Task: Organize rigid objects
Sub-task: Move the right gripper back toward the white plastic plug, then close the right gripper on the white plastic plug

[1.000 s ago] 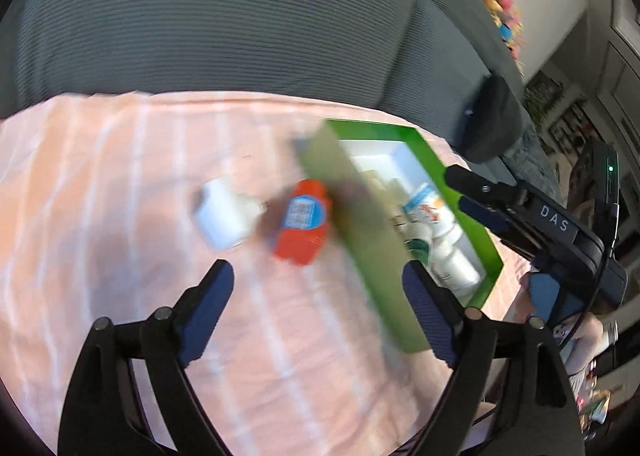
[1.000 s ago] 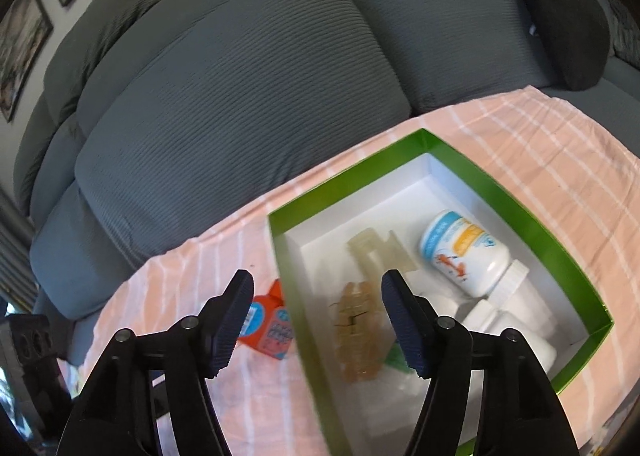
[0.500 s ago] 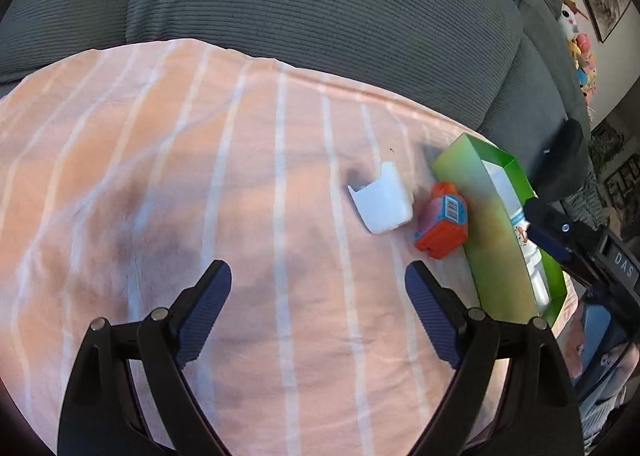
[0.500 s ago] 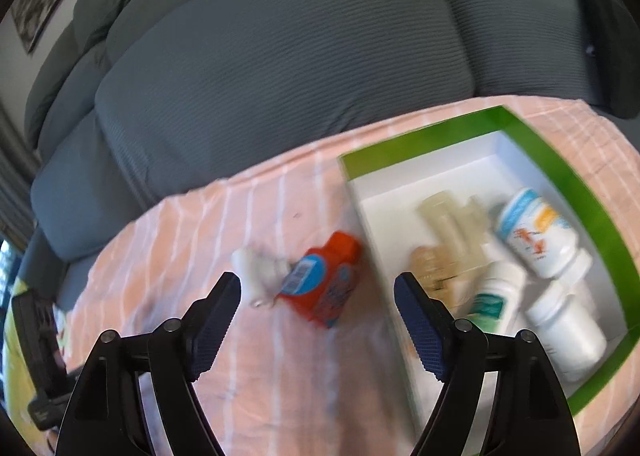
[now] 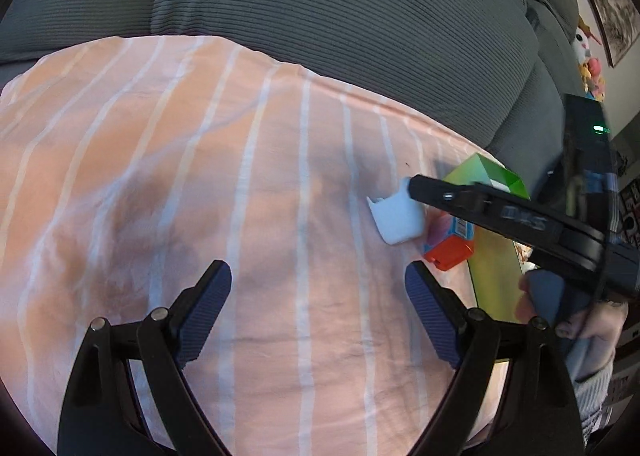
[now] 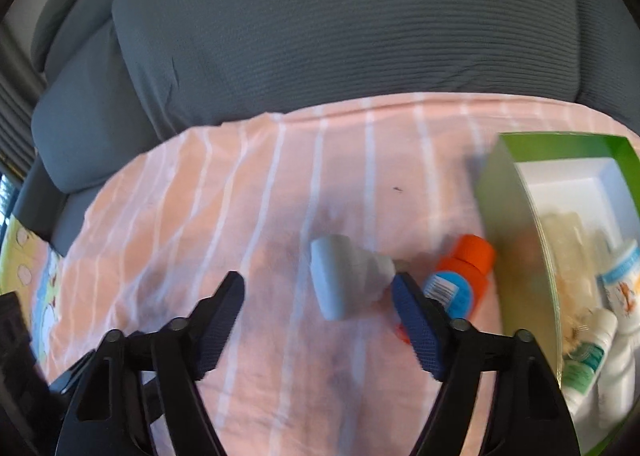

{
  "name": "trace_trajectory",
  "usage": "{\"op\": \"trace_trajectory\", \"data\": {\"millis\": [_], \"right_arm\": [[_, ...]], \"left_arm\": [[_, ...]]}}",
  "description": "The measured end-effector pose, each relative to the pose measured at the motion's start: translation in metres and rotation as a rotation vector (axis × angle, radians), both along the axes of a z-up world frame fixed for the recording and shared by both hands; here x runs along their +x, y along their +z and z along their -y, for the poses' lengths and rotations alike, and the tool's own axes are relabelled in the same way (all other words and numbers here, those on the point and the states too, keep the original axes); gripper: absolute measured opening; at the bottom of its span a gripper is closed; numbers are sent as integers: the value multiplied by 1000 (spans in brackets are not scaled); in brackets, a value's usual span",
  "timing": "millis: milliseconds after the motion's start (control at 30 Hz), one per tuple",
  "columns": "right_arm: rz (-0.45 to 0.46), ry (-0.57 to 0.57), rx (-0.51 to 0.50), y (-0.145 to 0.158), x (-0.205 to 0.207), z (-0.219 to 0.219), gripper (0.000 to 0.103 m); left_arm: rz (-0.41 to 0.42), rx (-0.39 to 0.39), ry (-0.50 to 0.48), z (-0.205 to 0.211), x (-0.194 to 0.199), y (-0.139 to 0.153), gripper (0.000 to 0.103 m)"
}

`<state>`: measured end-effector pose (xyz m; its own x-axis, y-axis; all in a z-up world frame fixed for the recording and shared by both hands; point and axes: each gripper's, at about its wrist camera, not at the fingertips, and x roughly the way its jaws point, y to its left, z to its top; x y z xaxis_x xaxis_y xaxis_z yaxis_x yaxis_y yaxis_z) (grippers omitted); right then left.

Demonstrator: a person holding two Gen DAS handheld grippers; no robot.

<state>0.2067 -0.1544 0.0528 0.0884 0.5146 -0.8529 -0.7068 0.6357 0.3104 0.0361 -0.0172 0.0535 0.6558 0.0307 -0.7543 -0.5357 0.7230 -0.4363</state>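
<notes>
Two loose items lie on the striped cloth outside the green box (image 5: 486, 175). Left wrist view: white plastic piece (image 5: 396, 221) and orange bottle (image 5: 450, 246) sit toward the cloth's right edge, just beside the box wall, well ahead and right of the left gripper (image 5: 318, 310), whose jaws are spread over bare cloth, nothing between them. Right gripper (image 5: 424, 189) reaches in over the white piece.

Right wrist view: white piece (image 6: 346, 280) sits just ahead of the right gripper (image 6: 318, 314), near its right finger; jaws have just been narrowing, still spread, not pinching it. Orange bottle (image 6: 460, 276) lies on its side between white piece and green box (image 6: 516, 240). Both look light, stiff, smooth plastic; likely best grasped across flat sides, bottle across its body.
</notes>
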Motion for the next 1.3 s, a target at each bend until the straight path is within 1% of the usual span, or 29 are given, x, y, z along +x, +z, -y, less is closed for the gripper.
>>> {"op": "trace_trajectory", "data": {"millis": [100, 167, 200, 233, 300, 400, 433, 467, 667, 767, 800, 900, 1067, 1133, 1300], "right_arm": [[6, 7, -56, -11, 3, -14, 60], [-4, 8, -84, -20, 5, -20, 59], [10, 6, -93, -21, 5, -21, 58], [48, 3, -110, -21, 4, -23, 49], [124, 7, -156, -22, 1, -27, 39], [153, 23, -147, -21, -1, -27, 35], [156, 25, -142, -20, -1, -26, 31], [153, 19, -126, -18, -1, -24, 31], [71, 17, -65, -13, 1, -11, 29], [-10, 25, -7, -8, -1, -2, 25], [-23, 34, 3, -6, -4, 1, 23], [-68, 87, 26, -4, -18, 9, 23], [-142, 142, 66, -10, -38, 12, 23], [-178, 170, 82, -11, -44, 13, 19], [-150, 188, 78, 1, -47, 16, 19]], "left_arm": [[3, -11, 10, -3, -1, 0, 88], [9, -16, 14, -4, -2, 1, 88], [12, -17, 16, -4, -2, 2, 88], [14, -15, 17, -5, -3, 3, 88], [15, -9, 21, -6, -4, 4, 88], [18, -12, 31, -7, -6, 4, 88], [19, -17, 34, -8, -6, 4, 88], [20, -21, 36, -9, -6, 4, 88], [24, -31, 49, -13, -9, 5, 88], [27, -37, 56, -16, -10, 5, 88], [27, -40, 60, -17, -11, 5, 88], [30, -49, 74, -20, -13, 5, 88], [16, -60, 77, -22, -12, 2, 88], [9, -72, 73, -23, -11, 0, 88], [-13, -88, 68, -23, -7, -8, 88]]}}
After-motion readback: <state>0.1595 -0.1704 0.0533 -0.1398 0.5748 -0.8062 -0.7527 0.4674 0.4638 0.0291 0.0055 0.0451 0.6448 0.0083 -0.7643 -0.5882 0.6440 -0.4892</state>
